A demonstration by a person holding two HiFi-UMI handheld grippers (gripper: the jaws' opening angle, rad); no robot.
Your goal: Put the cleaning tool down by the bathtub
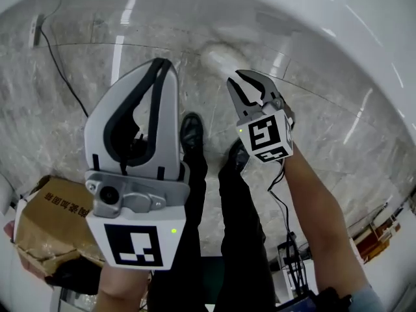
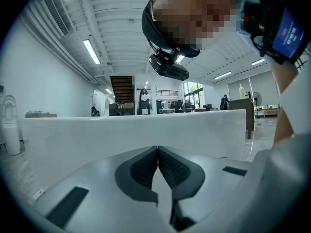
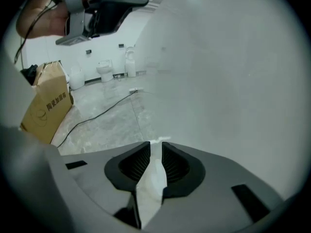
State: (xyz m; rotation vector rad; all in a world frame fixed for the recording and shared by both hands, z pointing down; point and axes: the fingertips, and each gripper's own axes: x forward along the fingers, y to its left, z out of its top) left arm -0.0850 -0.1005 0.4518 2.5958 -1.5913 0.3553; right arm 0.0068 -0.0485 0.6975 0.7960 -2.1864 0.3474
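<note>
Marble floor (image 1: 65, 109) is seen beside the tub (image 1: 292, 5). The left gripper (image 2: 158, 149) is held with fingers pressed together. The right gripper (image 3: 155, 145) is held with fingers slightly apart around the white tool (image 3: 150, 178), at the floor's edge by the tub.

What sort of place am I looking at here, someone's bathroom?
Probably not a home bathroom: more likely a large hall or workshop fitted with bathroom fixtures. A white bathtub stands on a marble-look floor, a toilet sits by the far wall, and the high ceiling carries long strip lights.
</note>
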